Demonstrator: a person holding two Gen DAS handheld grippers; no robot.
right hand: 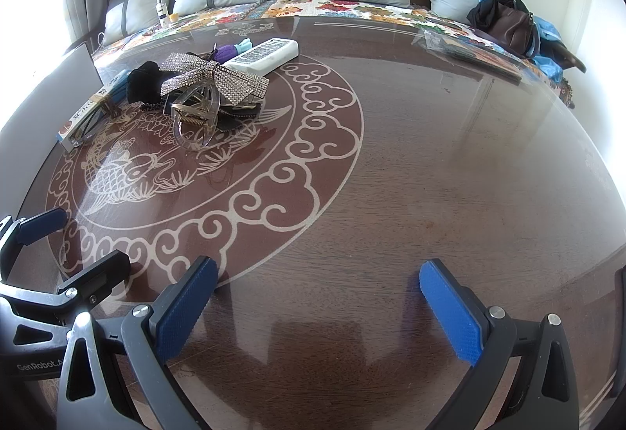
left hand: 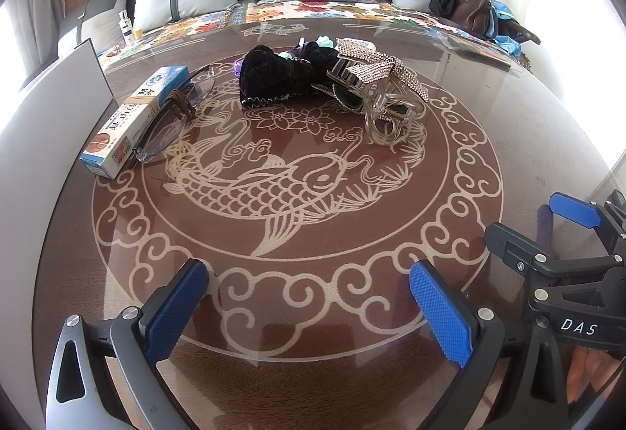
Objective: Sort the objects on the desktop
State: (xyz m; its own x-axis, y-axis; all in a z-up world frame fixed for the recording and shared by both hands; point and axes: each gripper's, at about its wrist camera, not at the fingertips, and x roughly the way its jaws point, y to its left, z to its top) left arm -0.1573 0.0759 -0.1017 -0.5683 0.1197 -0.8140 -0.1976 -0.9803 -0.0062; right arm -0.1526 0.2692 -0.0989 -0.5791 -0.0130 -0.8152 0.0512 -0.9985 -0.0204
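Both grippers hover over the near edge of the table point(right hand: 450, 140), jaws spread and empty — left gripper point(left hand: 309, 301), right gripper point(right hand: 319, 301). Toward the far left edge lie a box point(left hand: 129, 117), glasses point(left hand: 176, 125), a black scrunchie point(left hand: 274, 76) and a clear claw clip point(left hand: 385, 109) — bunched together, a remote point(right hand: 266, 56) behind.

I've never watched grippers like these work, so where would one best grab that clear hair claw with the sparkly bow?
Probably the clear hair claw by its looped handle end, approached from the near side: it juts toward the grippers, free of the rhinestone bow and black fabric.
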